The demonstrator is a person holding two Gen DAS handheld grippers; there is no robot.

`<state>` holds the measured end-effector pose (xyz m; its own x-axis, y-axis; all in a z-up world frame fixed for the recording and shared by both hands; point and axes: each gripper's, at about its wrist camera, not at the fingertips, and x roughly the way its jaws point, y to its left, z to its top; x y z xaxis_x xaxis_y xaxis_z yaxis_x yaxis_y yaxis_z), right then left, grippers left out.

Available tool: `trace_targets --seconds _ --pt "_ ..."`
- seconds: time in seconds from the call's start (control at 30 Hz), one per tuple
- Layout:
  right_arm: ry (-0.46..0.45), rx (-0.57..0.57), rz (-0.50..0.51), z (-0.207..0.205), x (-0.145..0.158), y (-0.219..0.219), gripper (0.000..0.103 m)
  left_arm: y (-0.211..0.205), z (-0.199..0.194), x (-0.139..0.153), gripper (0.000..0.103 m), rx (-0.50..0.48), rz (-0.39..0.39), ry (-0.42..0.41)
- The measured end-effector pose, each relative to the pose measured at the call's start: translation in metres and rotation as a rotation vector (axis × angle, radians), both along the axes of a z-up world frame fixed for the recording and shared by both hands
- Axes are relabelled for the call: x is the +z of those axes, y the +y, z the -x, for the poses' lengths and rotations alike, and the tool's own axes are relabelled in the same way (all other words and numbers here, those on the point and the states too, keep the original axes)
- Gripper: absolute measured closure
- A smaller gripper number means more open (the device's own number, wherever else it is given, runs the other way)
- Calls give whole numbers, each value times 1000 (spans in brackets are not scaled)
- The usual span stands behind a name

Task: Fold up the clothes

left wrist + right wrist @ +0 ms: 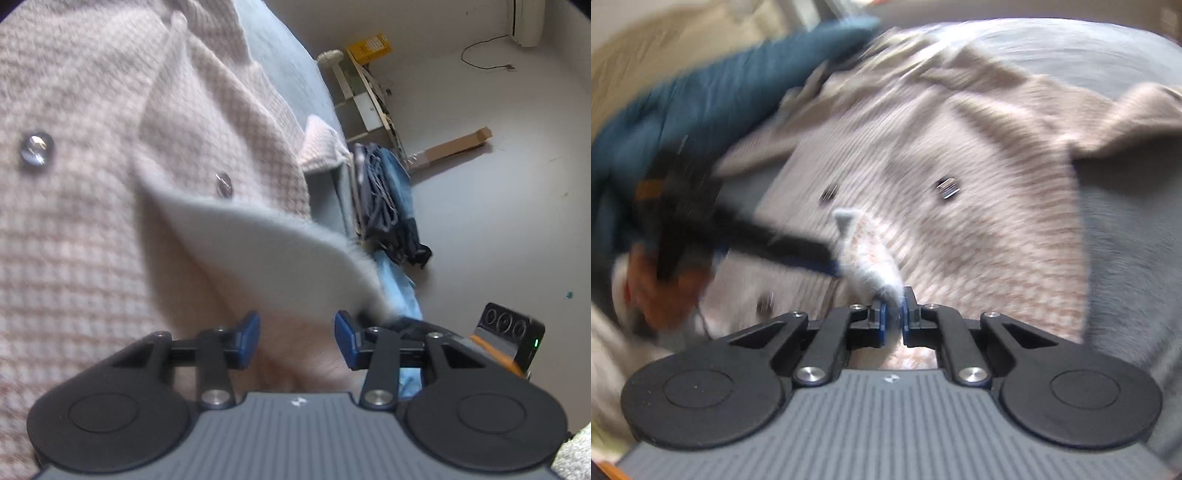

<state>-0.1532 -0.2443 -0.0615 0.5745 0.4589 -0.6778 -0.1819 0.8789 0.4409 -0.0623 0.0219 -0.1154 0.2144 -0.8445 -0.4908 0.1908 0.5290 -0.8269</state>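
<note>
Pink checked jacket (953, 229) lay spread on a grey bed (1115, 236). Right claw (894, 314) was pinched tight on its pale-lined front edge, while left claw (297, 339) stood wide apart, gripping nothing, over the cloth.

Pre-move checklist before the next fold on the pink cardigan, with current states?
1. Right gripper shut on the cardigan edge: ok.
2. Left gripper holding fabric: not ok, open, flap only lies ahead of it.
3. Cardigan on the grey bed cover: ok.
4. Buttons facing up: ok.
5. Far sleeve flat: not ok, bunched.
6. Hem alignment: cannot tell, motion blur.
</note>
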Motion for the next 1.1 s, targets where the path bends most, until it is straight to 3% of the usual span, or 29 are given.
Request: trace_targets --seconds 0.1,0.23,0.3,0.4,0.47,0.57,0.63,0.73,0.83,0.93,1.1 --pt "2 -272 -121 2 0 -56 97 5 -1 -5 57 23 -20 15" --pt "80 -668 -240 21 -26 -126 97 8 -2 -11 57 32 -52 22" --pt "133 -779 -275 33 -41 -142 97 9 -3 -11 57 35 -68 17" --pt "172 -808 -290 43 -55 -145 97 13 -4 -11 57 47 -100 7" --pt "167 -782 -241 42 -50 -139 96 17 -6 -10 57 57 -125 -3" --pt "128 -735 -73 35 -31 -130 91 20 -8 -3 57 61 -185 -53" --pt "28 -706 106 29 -8 -122 83 21 -10 2 54 58 -232 -89" --pt "-140 -644 249 20 27 -116 78 21 -10 5 51 49 -304 -131" --pt "-255 -452 292 -11 61 -89 76 19 -11 8 51 43 -365 -160" --pt "-181 -277 236 -65 53 -43 69 16 -14 13 51 56 -413 -205" --pt "-48 13 137 -158 37 34 68 23 -23 20 50 103 -466 -244"
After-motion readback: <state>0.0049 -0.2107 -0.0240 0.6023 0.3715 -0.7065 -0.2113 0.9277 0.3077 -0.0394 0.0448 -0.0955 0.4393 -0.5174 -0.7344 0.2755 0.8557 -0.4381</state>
